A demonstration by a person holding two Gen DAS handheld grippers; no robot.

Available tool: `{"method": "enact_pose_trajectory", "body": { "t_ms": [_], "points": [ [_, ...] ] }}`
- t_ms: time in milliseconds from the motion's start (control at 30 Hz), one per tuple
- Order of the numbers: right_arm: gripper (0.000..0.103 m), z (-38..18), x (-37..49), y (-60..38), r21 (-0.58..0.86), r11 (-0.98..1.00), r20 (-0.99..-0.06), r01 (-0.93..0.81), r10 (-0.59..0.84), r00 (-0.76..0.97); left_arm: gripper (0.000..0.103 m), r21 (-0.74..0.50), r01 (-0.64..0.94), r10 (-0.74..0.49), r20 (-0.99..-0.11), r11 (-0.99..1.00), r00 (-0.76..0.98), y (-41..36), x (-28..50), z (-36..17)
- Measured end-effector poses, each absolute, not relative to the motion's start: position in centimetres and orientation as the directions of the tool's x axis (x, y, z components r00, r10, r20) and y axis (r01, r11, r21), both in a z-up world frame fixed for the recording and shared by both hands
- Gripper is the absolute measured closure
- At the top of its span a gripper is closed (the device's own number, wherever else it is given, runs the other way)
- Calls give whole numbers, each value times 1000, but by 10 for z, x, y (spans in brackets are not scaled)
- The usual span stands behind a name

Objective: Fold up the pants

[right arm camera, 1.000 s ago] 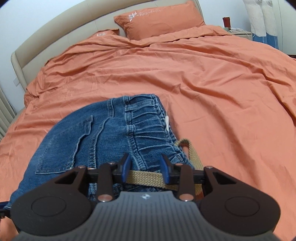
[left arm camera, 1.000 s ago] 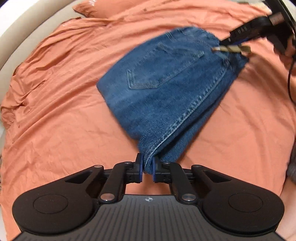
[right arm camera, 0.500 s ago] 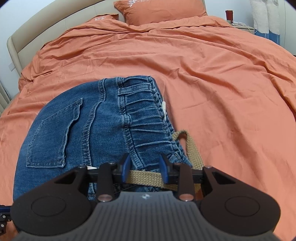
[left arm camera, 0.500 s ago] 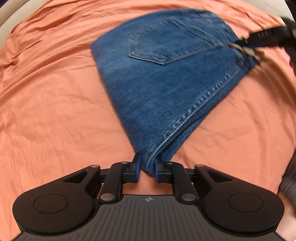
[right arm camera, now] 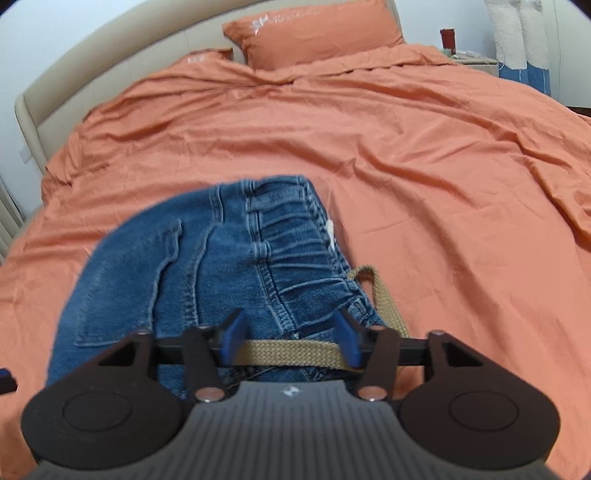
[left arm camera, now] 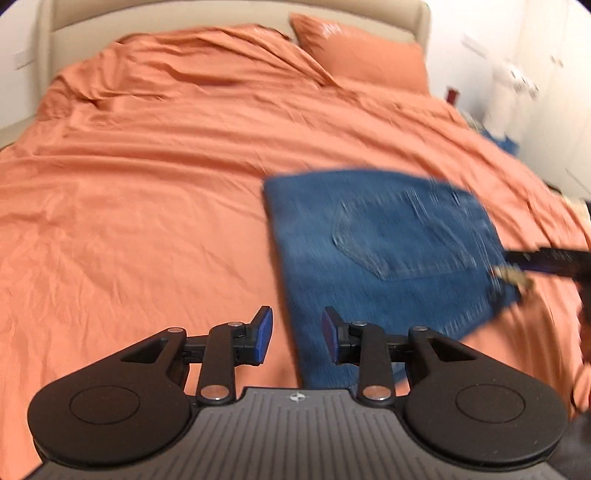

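Note:
Folded blue denim pants (left arm camera: pixel 384 251) lie on the orange bed cover, back pocket up; the left wrist view is motion-blurred. My left gripper (left arm camera: pixel 297 339) is open and holds nothing, just above the near left edge of the pants. In the right wrist view the pants (right arm camera: pixel 207 266) lie with the gathered waistband toward me, and a tan woven belt (right arm camera: pixel 291 352) runs across between the fingers. My right gripper (right arm camera: pixel 291 339) is open over the waistband end. It also shows in the left wrist view (left arm camera: pixel 517 266) at the pants' right corner.
The orange bed cover (right arm camera: pixel 406 166) fills both views. Two orange pillows (right arm camera: pixel 314 33) lie against a beige headboard (right arm camera: pixel 110 70). A nightstand with small items (right arm camera: pixel 461 51) and a white and blue curtain stand at the far right.
My left gripper has opened and let go of the pants' folded edge, and its view has swung up toward the headboard. My right gripper has opened wider over the belt.

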State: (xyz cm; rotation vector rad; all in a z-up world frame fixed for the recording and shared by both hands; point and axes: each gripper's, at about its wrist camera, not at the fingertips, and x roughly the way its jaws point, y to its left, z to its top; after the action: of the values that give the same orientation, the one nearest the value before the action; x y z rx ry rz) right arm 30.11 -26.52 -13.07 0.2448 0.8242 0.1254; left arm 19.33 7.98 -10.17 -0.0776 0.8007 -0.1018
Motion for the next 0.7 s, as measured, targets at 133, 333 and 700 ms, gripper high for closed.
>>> {"method": "enact_pose_trajectory", "body": {
  "t_ms": [133, 333, 700],
  "points": [
    [38, -119, 295, -279, 307, 951, -666, 24, 197, 720, 65, -132, 4, -94, -687, 991, 720, 87, 214, -96],
    [31, -121, 303, -302, 351, 934, -672, 66, 202, 712, 65, -217, -18, -138, -683, 976, 717, 102, 236, -103],
    [31, -140, 336, -324, 463, 886, -639, -15, 345, 688, 50, -494, -23, -353, -651, 869, 672, 141, 272, -134]
  ]
}}
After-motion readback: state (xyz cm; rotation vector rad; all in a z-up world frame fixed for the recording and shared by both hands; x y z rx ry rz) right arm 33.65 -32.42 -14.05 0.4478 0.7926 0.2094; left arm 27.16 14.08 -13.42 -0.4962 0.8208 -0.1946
